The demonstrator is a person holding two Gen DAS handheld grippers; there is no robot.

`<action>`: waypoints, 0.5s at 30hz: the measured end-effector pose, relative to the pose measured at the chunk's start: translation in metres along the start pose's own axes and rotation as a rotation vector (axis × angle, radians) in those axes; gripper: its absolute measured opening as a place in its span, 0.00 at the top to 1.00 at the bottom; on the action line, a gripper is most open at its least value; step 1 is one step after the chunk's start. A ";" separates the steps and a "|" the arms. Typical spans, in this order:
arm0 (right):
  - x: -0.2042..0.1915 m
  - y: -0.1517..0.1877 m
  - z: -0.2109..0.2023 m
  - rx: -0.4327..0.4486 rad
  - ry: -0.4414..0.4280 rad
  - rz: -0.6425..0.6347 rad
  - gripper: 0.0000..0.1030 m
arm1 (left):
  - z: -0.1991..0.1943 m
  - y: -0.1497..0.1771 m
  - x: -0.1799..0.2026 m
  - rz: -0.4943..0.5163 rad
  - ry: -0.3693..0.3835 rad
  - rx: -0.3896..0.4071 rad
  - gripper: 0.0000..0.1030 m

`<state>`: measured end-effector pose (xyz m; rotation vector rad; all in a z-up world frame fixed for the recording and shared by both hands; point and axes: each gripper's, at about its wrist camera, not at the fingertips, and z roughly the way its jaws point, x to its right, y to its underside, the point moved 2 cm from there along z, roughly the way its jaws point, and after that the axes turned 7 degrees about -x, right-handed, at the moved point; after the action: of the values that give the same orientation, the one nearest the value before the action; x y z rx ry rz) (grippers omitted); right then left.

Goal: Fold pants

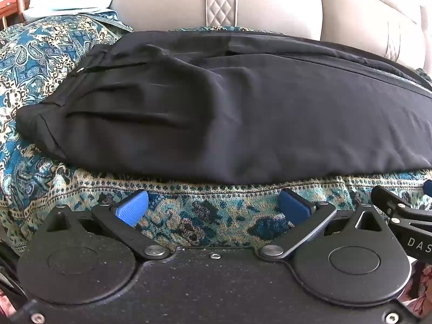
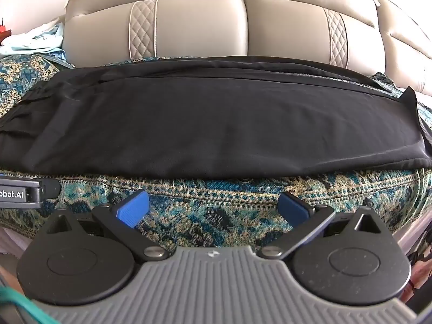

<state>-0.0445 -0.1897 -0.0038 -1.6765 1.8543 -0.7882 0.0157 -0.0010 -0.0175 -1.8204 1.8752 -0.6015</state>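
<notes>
Black pants (image 1: 229, 113) lie flat, folded lengthwise, on a teal paisley cover (image 1: 205, 216); the waistband with pleats and a button is at the left. In the right wrist view the pants (image 2: 216, 124) stretch across, the leg hems at the right. My left gripper (image 1: 213, 205) is open and empty, just in front of the pants' near edge. My right gripper (image 2: 213, 205) is open and empty, also in front of the near edge. Its arm (image 1: 399, 213) shows at the right of the left wrist view. The left gripper's body (image 2: 24, 193) shows at the left of the right wrist view.
A beige leather sofa back (image 2: 243, 27) rises behind the pants. Light blue and white clothes (image 1: 70, 0) are piled at the far left. The paisley cover (image 2: 216, 210) hangs over the seat's front edge.
</notes>
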 end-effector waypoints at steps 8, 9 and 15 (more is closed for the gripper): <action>-0.003 0.002 0.002 -0.002 0.000 0.000 0.00 | 0.001 0.002 0.000 0.013 0.003 0.008 0.00; -0.003 0.002 0.002 -0.003 0.000 0.001 0.00 | 0.001 0.003 0.000 0.015 0.004 0.009 0.00; -0.003 0.001 0.002 -0.006 0.000 0.001 0.00 | 0.000 0.003 0.001 0.020 0.003 0.009 0.00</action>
<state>-0.0436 -0.1866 -0.0061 -1.6796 1.8589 -0.7823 0.0132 -0.0017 -0.0197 -1.7937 1.8875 -0.6057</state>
